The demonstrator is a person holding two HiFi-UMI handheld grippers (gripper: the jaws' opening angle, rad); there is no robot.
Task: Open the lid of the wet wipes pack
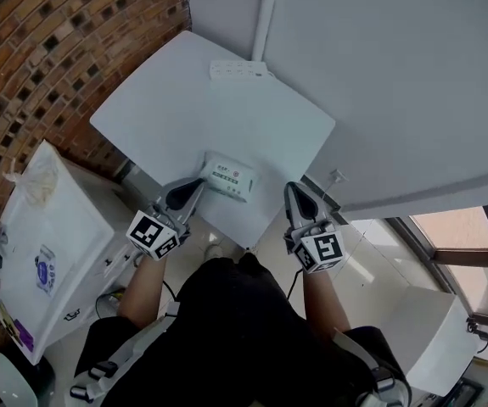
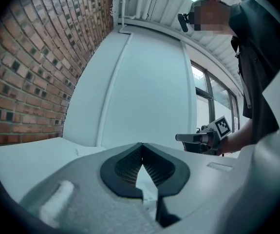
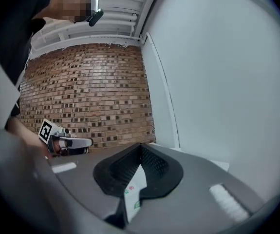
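The wet wipes pack (image 1: 228,177) is a white flat pack with green and red print. It lies near the front edge of the white table (image 1: 227,108). My left gripper (image 1: 199,185) is shut and empty, its tips right at the pack's left end; contact cannot be judged. My right gripper (image 1: 291,189) is shut and empty, a short way to the pack's right, off the table's front edge. In the right gripper view a strip of the pack (image 3: 132,186) shows below the closed jaws of the right gripper (image 3: 140,147). In the left gripper view the left gripper (image 2: 140,147) is closed.
A white power strip (image 1: 239,69) lies at the table's far edge. A brick wall (image 1: 40,49) stands to the left and a white wall panel (image 1: 396,83) to the right. A white cabinet (image 1: 57,227) stands at the left, a white box (image 1: 430,329) at lower right.
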